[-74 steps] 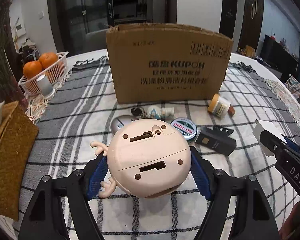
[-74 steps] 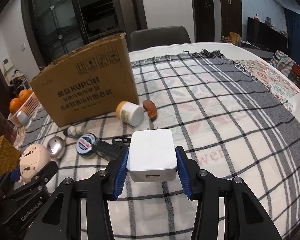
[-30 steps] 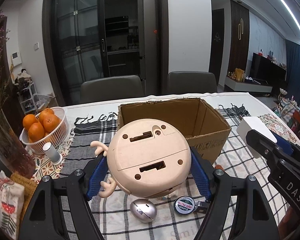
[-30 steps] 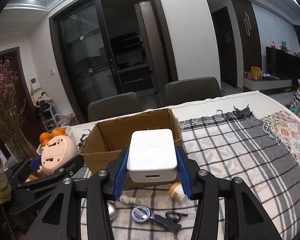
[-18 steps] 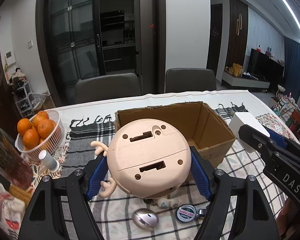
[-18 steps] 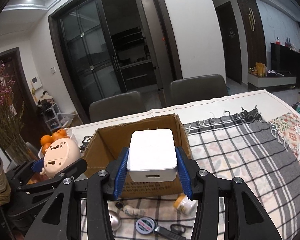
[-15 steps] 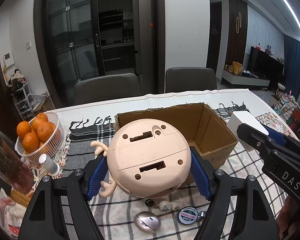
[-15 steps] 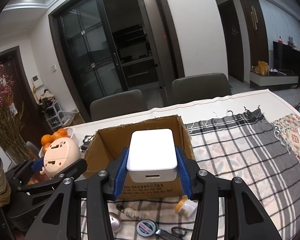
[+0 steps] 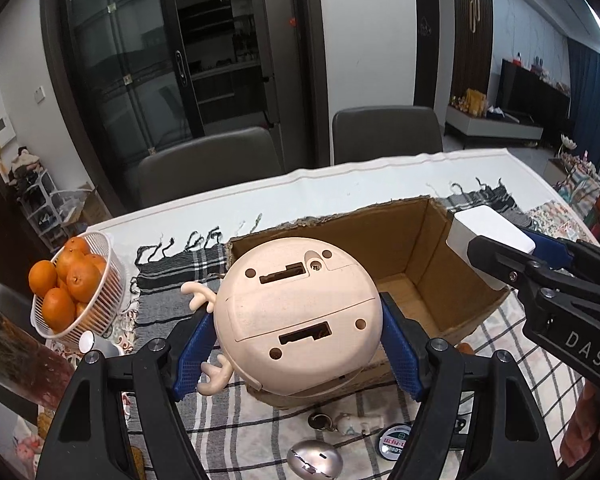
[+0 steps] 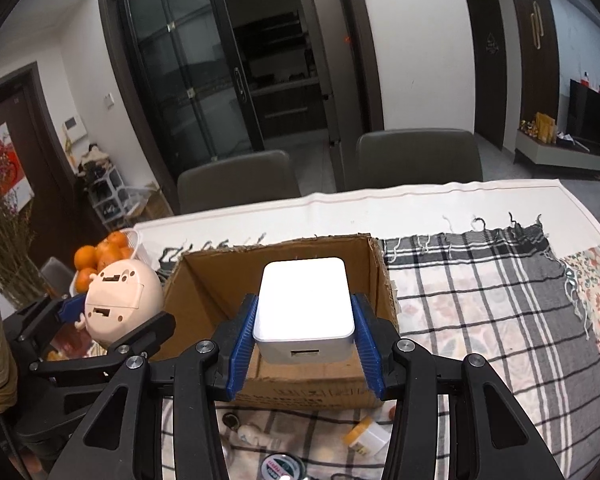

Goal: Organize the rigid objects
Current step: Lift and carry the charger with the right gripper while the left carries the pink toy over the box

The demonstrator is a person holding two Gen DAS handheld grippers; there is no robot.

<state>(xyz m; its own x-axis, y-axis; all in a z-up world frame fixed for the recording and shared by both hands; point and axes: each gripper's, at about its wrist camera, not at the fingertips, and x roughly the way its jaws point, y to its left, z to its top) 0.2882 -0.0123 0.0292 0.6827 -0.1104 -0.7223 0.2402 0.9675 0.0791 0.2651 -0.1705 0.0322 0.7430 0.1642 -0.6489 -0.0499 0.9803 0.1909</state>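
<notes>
The right gripper (image 10: 304, 332) has its jaws clamped on a white charger (image 10: 304, 308), held above the open cardboard box (image 10: 204, 292) near the tabletop's far edge. At the left, the left gripper (image 10: 112, 316) grips a round pink toy (image 10: 120, 304). A yellow-capped bottle (image 10: 370, 436) and a round tin (image 10: 282, 468) lie on the checked cloth (image 10: 480, 320) before the box.

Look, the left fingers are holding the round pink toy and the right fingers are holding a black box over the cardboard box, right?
Not quite. The box in the right gripper is white, not black, as the right wrist view shows. The rest holds: the left gripper grips the round pink toy, both at the cardboard box.
</notes>
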